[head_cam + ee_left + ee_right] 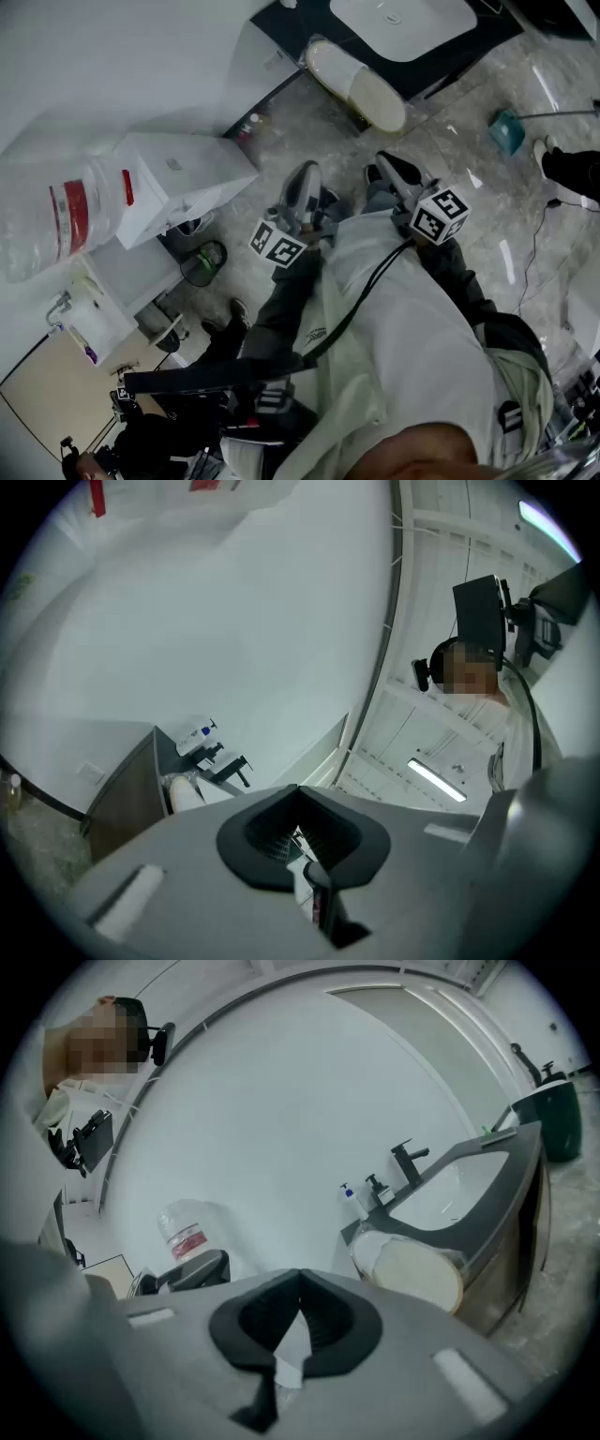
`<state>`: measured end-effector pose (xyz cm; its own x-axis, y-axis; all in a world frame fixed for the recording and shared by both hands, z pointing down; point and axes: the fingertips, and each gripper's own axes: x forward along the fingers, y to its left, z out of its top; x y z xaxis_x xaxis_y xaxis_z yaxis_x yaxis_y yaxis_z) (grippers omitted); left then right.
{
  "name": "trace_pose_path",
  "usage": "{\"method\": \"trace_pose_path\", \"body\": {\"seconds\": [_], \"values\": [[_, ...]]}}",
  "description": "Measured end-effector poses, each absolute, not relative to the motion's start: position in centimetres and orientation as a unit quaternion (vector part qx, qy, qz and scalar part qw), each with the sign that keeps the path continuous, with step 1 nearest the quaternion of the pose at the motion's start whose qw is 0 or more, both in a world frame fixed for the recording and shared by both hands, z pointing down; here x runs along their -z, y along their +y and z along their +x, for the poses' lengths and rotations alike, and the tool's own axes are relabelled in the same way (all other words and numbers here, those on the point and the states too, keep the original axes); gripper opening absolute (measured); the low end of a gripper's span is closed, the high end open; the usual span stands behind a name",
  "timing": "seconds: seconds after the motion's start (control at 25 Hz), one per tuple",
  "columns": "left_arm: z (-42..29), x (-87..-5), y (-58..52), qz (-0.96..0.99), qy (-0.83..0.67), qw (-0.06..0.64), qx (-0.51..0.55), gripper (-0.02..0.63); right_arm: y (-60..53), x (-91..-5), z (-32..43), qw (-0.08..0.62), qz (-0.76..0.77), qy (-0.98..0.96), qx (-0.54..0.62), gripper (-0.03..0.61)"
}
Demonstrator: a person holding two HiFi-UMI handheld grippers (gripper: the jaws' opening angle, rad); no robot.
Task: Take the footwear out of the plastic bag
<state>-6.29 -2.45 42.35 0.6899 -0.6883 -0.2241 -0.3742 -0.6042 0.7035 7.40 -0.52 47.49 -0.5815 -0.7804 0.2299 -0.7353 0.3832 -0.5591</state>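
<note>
A pale cream piece of footwear in a clear plastic bag [357, 86] leans against the dark sink cabinet on the floor. In the right gripper view the bagged footwear [413, 1274] shows just right of the jaws, some way ahead. In the left gripper view a wrapped bit of it [184, 793] peeks out beside the cabinet. My left gripper [302, 192] [298, 787] is shut and empty, pointing slightly up at the wall. My right gripper [398, 170] [300, 1272] is shut too, with nothing between its jaws, well short of the bag.
A white basin [403, 21] with a black tap [409, 1159] and a soap bottle [349, 1198] tops the cabinet. A large water bottle with a red label [67, 217] and a white box [180, 176] stand at left. A teal dustpan [507, 130] lies on the marble floor.
</note>
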Motion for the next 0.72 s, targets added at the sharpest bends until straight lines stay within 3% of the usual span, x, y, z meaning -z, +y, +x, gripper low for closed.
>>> {"method": "trace_pose_path", "body": {"seconds": [0.72], "values": [[-5.9, -42.3, -2.4, 0.857, -0.318, 0.317, 0.254, -0.017, -1.1, -47.1, 7.4, 0.045, -0.431, 0.844, 0.316, 0.002]]}}
